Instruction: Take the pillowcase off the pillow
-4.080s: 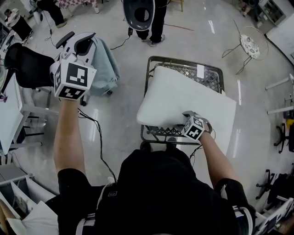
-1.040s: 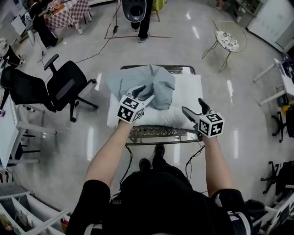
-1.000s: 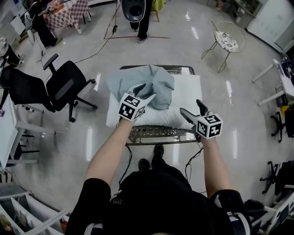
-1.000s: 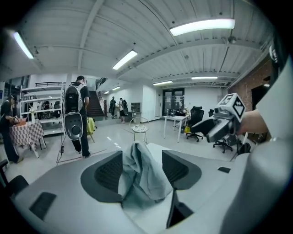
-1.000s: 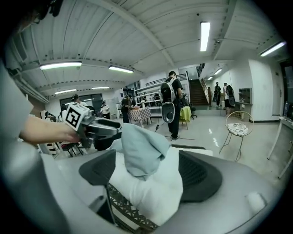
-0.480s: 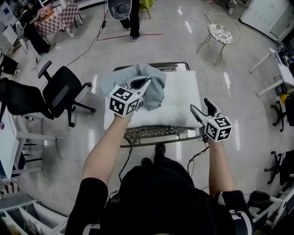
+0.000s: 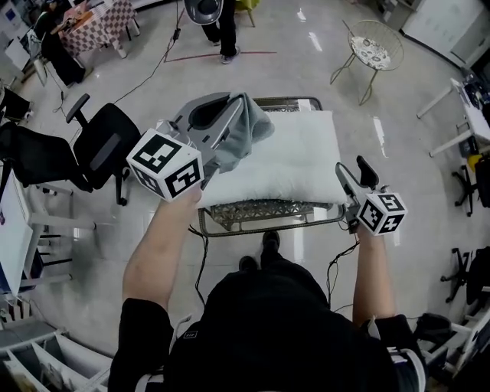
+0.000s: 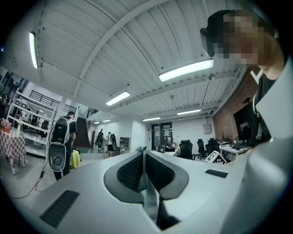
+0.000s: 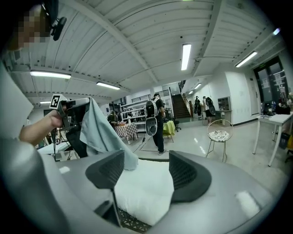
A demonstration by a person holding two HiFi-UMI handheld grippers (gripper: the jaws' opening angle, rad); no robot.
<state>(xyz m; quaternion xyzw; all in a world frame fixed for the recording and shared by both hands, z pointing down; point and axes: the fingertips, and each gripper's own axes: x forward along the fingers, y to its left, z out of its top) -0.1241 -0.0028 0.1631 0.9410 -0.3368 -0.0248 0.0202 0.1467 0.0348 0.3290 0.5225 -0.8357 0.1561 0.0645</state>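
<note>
A white pillow (image 7: 287,157) lies on a wire-mesh cart (image 7: 268,213). My left gripper (image 7: 228,107) is raised above the pillow's far left corner and shut on the grey-blue pillowcase (image 7: 246,130). The pillowcase hangs from the jaws, its lower end draping onto the pillow. A thin strip of that cloth (image 8: 149,196) shows pinched between the shut jaws of the left gripper (image 8: 143,153). My right gripper (image 7: 354,172) hovers by the pillow's near right corner. Its jaws have just been closing but stand open with nothing gripped; beyond the right gripper (image 9: 146,169) I see the pillow (image 9: 144,192) and the pillowcase (image 9: 103,132).
A black office chair (image 7: 99,142) stands left of the cart. A round wire side table (image 7: 373,50) is at the far right. A person (image 7: 218,23) stands beyond the cart near a checkered table (image 7: 99,19). Cables run across the shiny floor.
The left gripper closed on the pillowcase and rose, lifting the cloth up off the pillow. The right gripper drew back to the pillow's near right corner with its jaws narrower.
</note>
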